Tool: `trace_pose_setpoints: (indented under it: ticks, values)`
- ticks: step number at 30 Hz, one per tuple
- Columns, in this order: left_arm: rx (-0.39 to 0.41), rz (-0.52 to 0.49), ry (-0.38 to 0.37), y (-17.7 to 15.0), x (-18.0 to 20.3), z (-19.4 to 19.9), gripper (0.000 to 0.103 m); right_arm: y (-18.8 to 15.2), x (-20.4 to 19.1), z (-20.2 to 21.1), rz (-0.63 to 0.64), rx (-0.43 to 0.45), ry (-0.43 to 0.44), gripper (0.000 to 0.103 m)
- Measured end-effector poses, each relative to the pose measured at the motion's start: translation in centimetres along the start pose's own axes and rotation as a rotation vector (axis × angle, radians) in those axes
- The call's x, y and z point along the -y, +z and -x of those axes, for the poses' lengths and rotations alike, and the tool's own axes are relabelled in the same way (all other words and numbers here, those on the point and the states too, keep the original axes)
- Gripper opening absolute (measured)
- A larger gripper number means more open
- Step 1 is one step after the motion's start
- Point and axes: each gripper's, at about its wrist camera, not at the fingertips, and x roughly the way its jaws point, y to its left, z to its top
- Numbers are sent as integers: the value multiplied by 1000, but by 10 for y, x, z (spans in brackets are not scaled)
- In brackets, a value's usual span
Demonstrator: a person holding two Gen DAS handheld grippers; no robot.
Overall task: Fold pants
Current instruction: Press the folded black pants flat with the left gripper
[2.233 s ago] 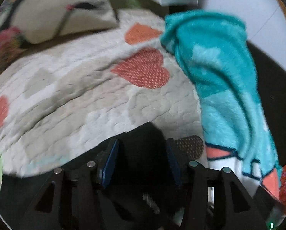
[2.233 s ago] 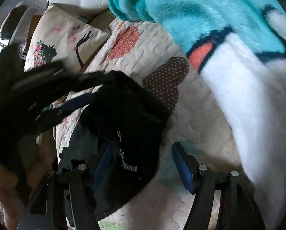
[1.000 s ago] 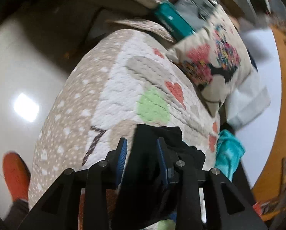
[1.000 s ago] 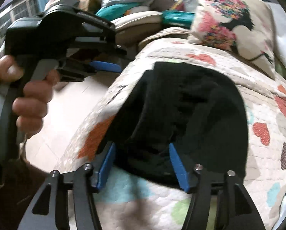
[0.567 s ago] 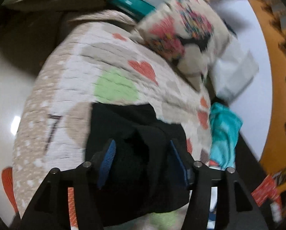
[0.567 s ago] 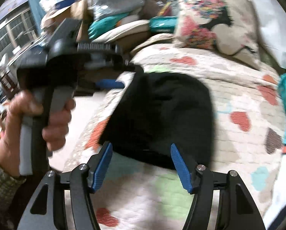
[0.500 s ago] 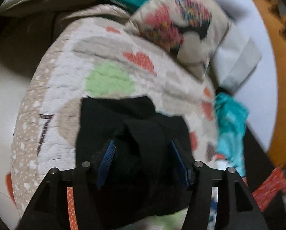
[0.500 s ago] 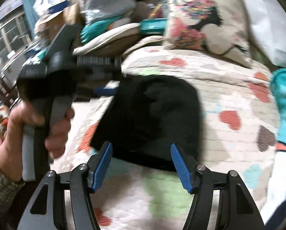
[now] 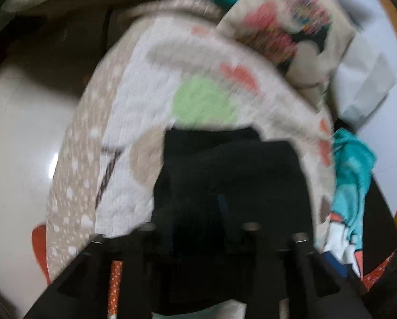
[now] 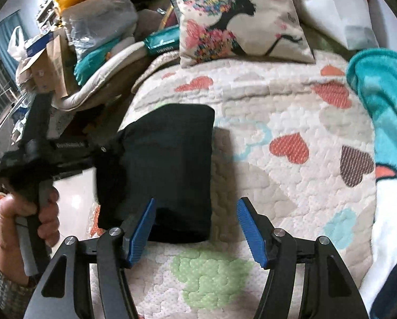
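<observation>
Right gripper (image 10: 195, 228) jaws spread; left gripper (image 9: 198, 212) jaws closing (blurred).

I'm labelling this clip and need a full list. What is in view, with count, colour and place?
Pants: one, black, folded on the quilt's left edge.
Quilt: one, cream with hearts and green patches, covering the bed.
Cushion: one, cream with a floral silhouette print, at the quilt's far end.
Fleece blanket: one, teal and white, on the quilt's right side.
Clutter pile: bags and boxes, mixed colours, beyond the bed on the left.
Left gripper: black, at the pants' left edge; blurred, its jaws just closing somewhat.
Hand: one, holding the left gripper's handle.
Right gripper: black with blue pads, open above the quilt.
</observation>
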Motion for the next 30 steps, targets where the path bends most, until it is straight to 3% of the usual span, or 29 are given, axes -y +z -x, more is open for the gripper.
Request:
trace_pose_setpoints:
  ticks: [3,5,9,12,16,18,19,21,23,26,30]
  values:
    - [-28,149,-156,3,-23,7,43,1,3,-1,-15,-2,7,69]
    - [11,194,-179,5,-33,22,43,4,3,2,-11,8,5,69]
    - [159,202,-89,8,-44,56,43,9,4,3,-12,20,3,69]
    - [216,108,-50,6,-24,62,43,11,3,-2,-12,17,3,69]
    - [203,-60,52,5,13,38,45,12,-5,-14,10,3,-4,69]
    - [166,-131,208,4,22,14,45,10,-9,-25,28,-26,-7,69]
    - [153,-134,276,4,19,6,46,8,-10,-30,36,-40,-8,69]
    - [126,-59,325,7,-2,-3,47,4,-13,-43,58,-69,-21,74]
    - [98,35,304,12,-24,-3,47,2,-16,-51,77,-78,-37,81]
    - [112,167,239,18,-53,15,46,2,-16,-51,78,-87,-27,83]
    - [199,194,163,14,-59,50,46,14,-9,-19,69,4,0,83]
